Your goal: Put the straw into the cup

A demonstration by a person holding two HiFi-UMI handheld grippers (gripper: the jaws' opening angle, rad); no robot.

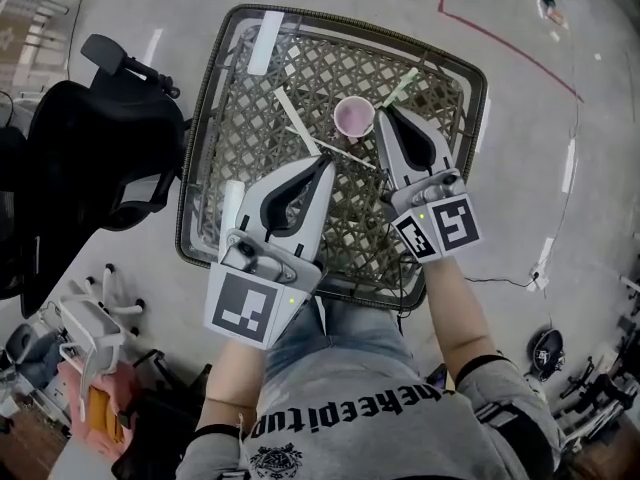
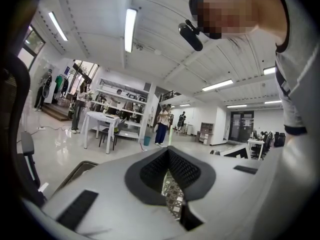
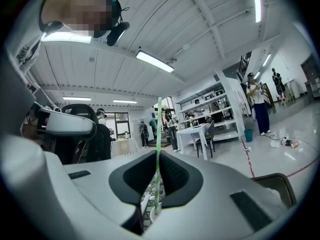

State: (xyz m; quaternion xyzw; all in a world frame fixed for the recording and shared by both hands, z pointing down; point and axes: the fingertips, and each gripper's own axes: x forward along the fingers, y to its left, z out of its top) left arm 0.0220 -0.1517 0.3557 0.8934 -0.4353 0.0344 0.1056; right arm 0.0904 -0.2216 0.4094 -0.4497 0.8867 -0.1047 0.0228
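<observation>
A pink cup (image 1: 354, 118) stands upright on the lattice table (image 1: 203, 108), toward its far side. My right gripper (image 1: 388, 111) is just right of the cup and is shut on a pale green straw (image 1: 404, 84) that juts past its tips. In the right gripper view the straw (image 3: 159, 134) rises straight up from the closed right gripper (image 3: 157, 156). My left gripper (image 1: 327, 161) is shut, with its tips over a white straw (image 1: 345, 154) lying on the table in front of the cup. The left gripper (image 2: 168, 151) shows no clear object between its jaws in its own view.
A second white straw (image 1: 292, 108) lies left of the cup. White packets sit at the table's far left corner (image 1: 265, 38) and near left edge (image 1: 232, 200). A black office chair (image 1: 90, 138) stands left of the table. Red tape (image 1: 500, 38) marks the floor.
</observation>
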